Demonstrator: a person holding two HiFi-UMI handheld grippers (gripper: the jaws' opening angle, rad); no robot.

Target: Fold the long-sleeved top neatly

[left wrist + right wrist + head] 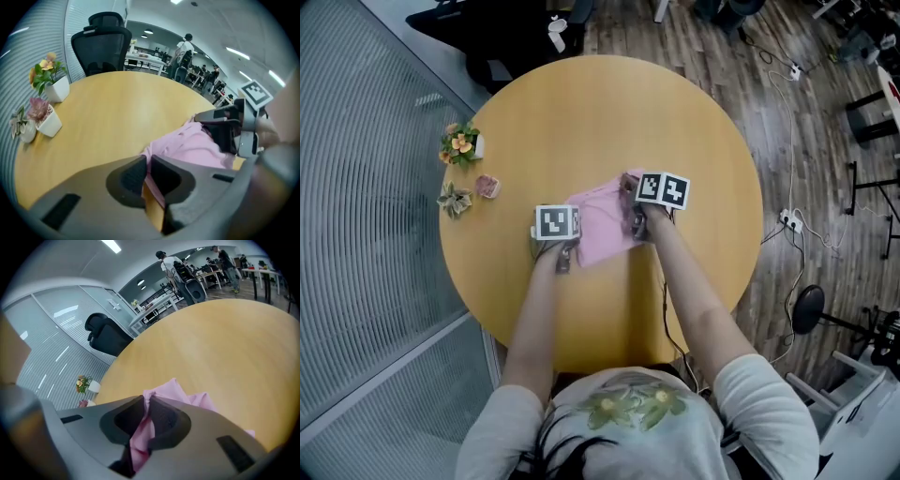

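Pink top (602, 227) edges hidden inside left gripper (146, 167), right gripper (147, 405)

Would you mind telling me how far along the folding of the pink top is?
Already done: the pink top looks folded small on the table. In hand: left gripper and right gripper each pinch an edge. Left, probably: lay it flat, release.

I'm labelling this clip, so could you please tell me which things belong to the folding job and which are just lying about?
Job: pink long-sleeved top; left hand-held gripper; right hand-held gripper, both gripping it.
Lying about: orange-flowered pot plant; pink pot plant; succulent; office chair.
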